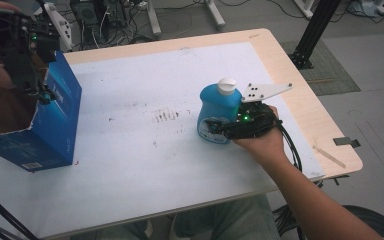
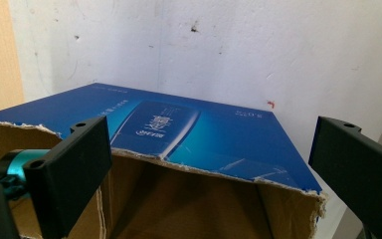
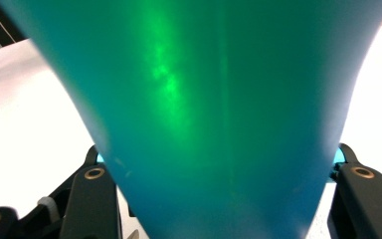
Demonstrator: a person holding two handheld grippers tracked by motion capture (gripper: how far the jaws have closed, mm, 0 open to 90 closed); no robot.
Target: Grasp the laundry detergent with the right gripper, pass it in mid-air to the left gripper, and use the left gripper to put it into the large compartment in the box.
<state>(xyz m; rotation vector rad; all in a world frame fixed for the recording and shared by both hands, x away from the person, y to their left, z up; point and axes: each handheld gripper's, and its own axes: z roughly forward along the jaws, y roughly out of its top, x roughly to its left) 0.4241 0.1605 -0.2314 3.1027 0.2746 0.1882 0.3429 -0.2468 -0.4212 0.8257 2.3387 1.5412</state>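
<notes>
The right claw (image 1: 219, 126) is clamped on the lower body of a blue bottle (image 1: 219, 112) that stands upright on the tabletop (image 1: 145, 150). In the right gripper view the bottle's wall runs from one jaw to the other, with both jaws hard against its sides. The white cap (image 1: 226, 85) sits above the claw, clear of it. Well away to that claw's far side, the left claw (image 2: 209, 164) hovers over the torn open top of a blue cardboard box (image 1: 55, 120); its jaws stand wide apart with nothing between them, and the box's brown inside (image 2: 179, 209) lies just below and ahead of them.

The step in hand appears to be the grasp on the bottle, ready for packing it into the box. The next move likely calls for a straight lift off the tabletop, keeping the bottle upright so the smooth, tapering body does not slide through the jaws, then a carry across to the box mouth. The left claw may need to steady the box's ragged edge (image 2: 204, 172) or get out of the way before the bottle goes down inside.
</notes>
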